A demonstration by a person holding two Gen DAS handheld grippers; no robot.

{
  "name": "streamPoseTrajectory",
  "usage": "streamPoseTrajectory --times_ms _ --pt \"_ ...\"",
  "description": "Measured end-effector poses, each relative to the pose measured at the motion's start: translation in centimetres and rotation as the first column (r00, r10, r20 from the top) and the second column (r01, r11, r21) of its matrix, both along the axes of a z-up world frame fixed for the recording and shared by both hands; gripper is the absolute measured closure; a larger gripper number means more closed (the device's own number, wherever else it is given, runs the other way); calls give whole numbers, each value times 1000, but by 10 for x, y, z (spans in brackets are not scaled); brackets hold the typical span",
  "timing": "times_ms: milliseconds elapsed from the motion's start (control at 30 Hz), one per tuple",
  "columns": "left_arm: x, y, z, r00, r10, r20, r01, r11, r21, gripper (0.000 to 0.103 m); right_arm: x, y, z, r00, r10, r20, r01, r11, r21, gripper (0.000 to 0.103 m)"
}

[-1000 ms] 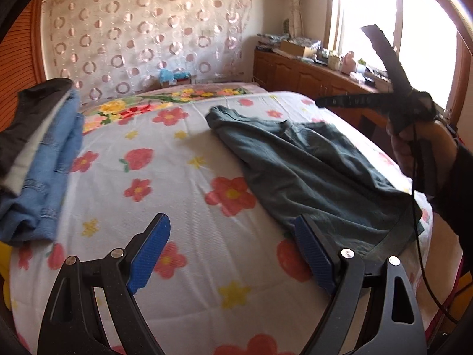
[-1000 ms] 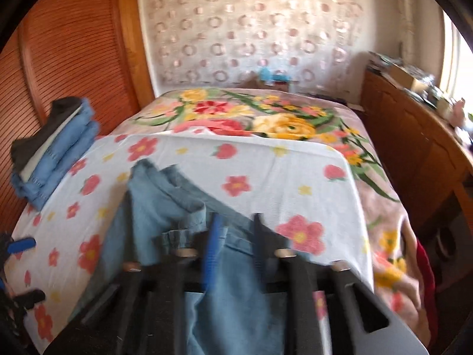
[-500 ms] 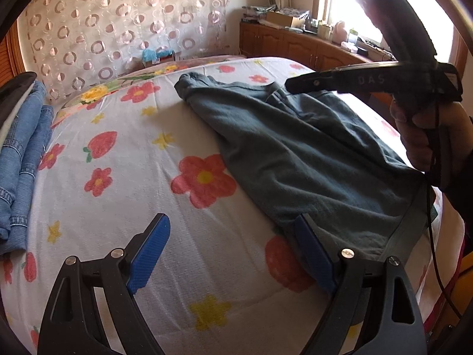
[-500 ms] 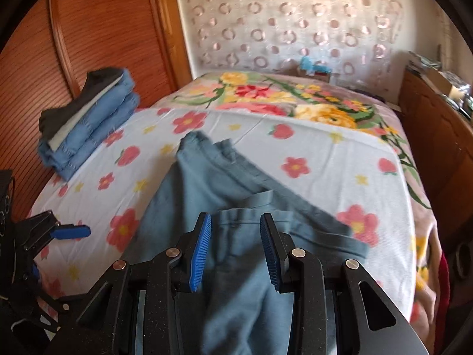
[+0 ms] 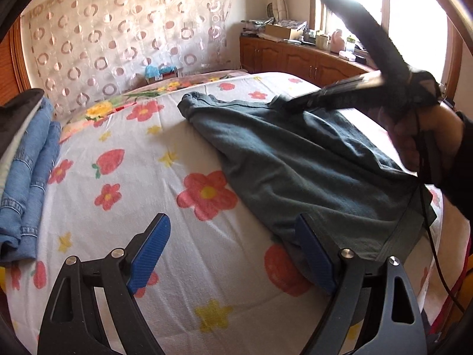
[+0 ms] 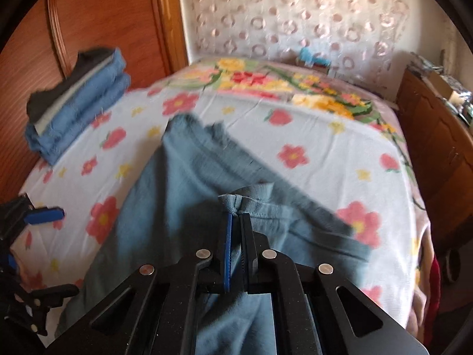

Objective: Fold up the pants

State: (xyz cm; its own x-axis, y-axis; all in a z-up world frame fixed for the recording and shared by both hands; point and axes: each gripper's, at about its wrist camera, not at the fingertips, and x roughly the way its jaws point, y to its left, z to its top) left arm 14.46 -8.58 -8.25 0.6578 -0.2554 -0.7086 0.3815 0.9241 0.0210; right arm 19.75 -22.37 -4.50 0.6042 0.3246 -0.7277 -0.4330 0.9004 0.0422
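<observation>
Right wrist view shows the right gripper pinched tight on a hem of the pants at frame centre — they sprawl across the floral bed — while the left gripper, lower frame, gapes wide, holding nothing, one finger beside the fabric edge.

The pants are soft, matt grey-blue cloth, lying on a smooth floral cotton-like bedsheet. Both grippers, left gripper and right gripper, look like matt black plastic with ribbed blue pads and shiny metal rivets. The wardrobe is glossy reddish wood.
</observation>
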Motion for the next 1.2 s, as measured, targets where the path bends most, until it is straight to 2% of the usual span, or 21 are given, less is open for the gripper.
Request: streamPoseTrajectory --times_ms 167,400,700,900,967,1000,1033,1200 --pt "-1 0 1 1000 -3 6 3 1000 -2 16 -10 -39 15 996 -79 44 75 994 76 98" --pt "1 2 0 1000 2 -2 -2 1000 -2 16 -10 -80 10 985 -171 35 165 978 129 98" --pt "4 1 -2 1000 4 -9 -4 1000 2 16 -4 -85 3 961 -274 41 270 960 81 100" --pt "5 0 -3 1000 5 -17 -5 1000 8 16 -9 -79 4 967 -253 35 249 964 88 99" --pt "6 -1 -4 1000 4 -19 -4 1000 12 16 -9 -73 2 971 -236 23 233 969 81 85" --pt "6 -1 -4 1000 4 -20 -4 1000 13 16 -7 -75 0 972 -234 17 232 970 78 68" --pt "6 -1 -4 1000 5 -21 -4 1000 15 16 -5 -75 -1 973 -230 12 228 970 83 63" --pt "6 -1 -5 1000 4 -25 -4 1000 10 16 9 -76 -5 973 -229 -12 229 966 119 63"
